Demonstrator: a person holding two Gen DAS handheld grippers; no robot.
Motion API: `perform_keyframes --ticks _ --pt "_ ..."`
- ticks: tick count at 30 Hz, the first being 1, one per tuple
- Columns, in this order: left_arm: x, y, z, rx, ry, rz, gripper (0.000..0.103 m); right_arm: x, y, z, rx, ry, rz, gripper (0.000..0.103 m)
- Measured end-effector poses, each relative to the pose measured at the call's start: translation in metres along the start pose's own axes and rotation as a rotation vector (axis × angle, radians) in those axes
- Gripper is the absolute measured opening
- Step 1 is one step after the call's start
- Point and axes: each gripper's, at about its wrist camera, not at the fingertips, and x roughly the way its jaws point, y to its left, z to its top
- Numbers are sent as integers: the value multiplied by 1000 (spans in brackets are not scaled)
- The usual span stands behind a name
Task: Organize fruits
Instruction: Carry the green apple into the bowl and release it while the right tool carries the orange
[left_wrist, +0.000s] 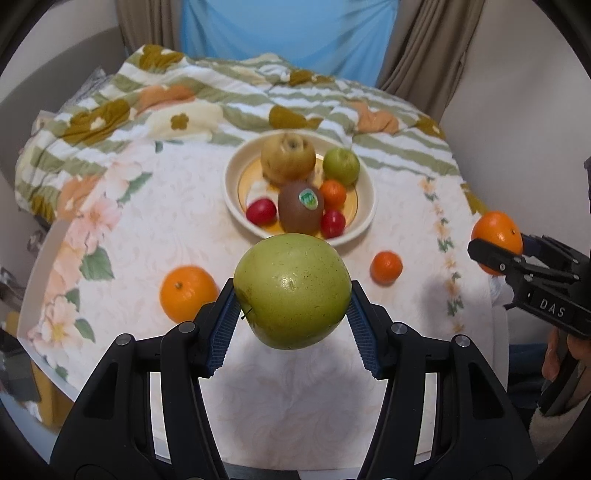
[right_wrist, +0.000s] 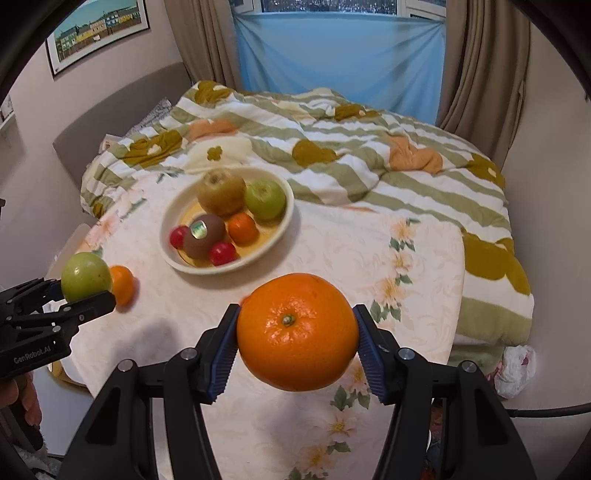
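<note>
green apple (left_wrist: 291, 291) clamped in left claw (left_wrist: 293, 314) | orange (right_wrist: 297, 332) clamped in right claw (right_wrist: 297, 343) | both above floral tablecloth (left_wrist: 166, 206) — bowl (left_wrist: 364, 225) beyond, bed behind

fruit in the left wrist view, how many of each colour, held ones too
green: 2, held apple, one in the bowl
orange: 4
red: 2
brown: 2, pear, kiwi
total: 10

Setting: a home, probably a bedroom. Rumpled floral quilt (right_wrist: 332, 147) on a bed, curtains (right_wrist: 476, 74), framed picture (right_wrist: 99, 29) on wall.
</note>
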Motion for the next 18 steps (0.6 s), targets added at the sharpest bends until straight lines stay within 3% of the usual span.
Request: perform_keyframes --ticks 9,18 --pt "-7 25 35 32 -31 -32 64 -14 25 25 25 -55 -7 55" --pt "21 54 78 112 3 -97 64 2 47 46 120 -58 -44 55"
